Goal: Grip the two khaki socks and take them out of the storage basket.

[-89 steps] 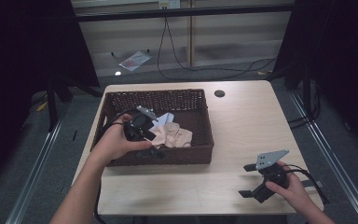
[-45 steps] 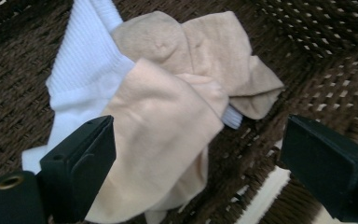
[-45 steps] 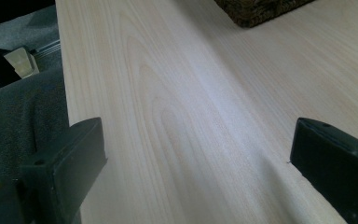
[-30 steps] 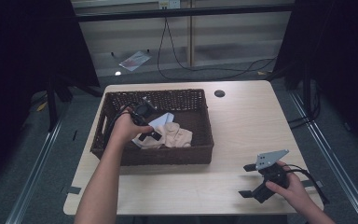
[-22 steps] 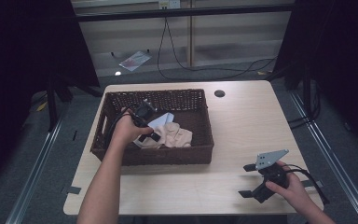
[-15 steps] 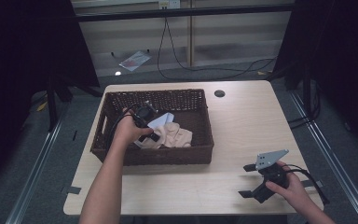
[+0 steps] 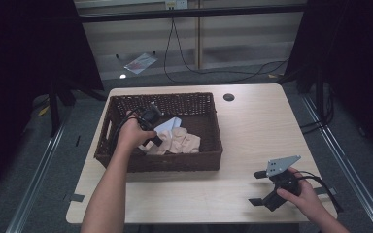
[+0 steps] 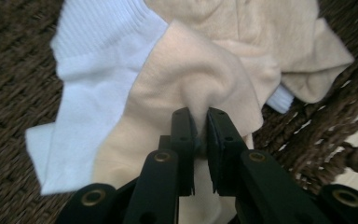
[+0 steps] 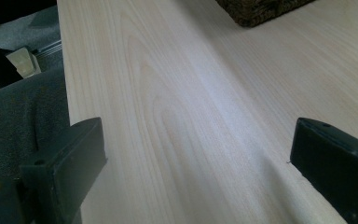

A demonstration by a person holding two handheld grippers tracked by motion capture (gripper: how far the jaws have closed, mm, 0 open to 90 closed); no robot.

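Where the wicker basket (image 7: 209,160) sits at the table's left, the left gripper (image 8: 198,122) has just been closing and now pinches a fold of the cream sock (image 8: 200,79) lying over the white sock (image 8: 98,70) inside. At near right, the right gripper (image 7: 260,187) rests, jaws wide and empty.

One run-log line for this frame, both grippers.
left gripper: jaws just closed, pinching cream sock in dark wicker basket | right gripper: open over pale wooden table
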